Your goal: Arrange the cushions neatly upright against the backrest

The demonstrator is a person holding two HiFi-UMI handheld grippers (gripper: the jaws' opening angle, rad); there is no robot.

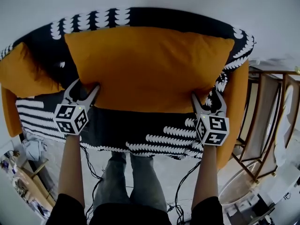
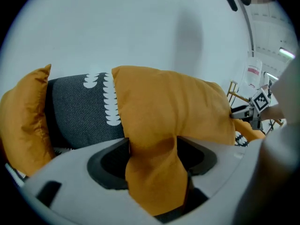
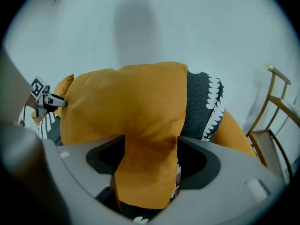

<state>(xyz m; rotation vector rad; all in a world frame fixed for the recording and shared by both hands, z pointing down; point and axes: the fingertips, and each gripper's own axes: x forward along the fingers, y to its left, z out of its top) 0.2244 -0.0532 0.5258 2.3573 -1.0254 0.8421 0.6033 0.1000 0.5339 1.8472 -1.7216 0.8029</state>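
Forearms (image 1: 72, 168) and trouser legs (image 1: 131, 182) of a person, lowest in the head view. Sofa (image 1: 164, 18): black cover with white leaf print over an orange body, set against a pale wall. Large orange cushion (image 1: 150, 69): upright on the seat, leaning on the backrest, middle of the sofa. Second orange cushion (image 1: 23, 74): at the sofa's left end, tilted. Wooden chair (image 1: 267, 121): just right of the sofa. Left gripper (image 1: 86, 86): fingers spread wide about the large cushion's lower left corner. Right gripper (image 1: 206, 97): likewise wide at the lower right corner. Fabric lies between both pairs, apparently loose rather than pinched.
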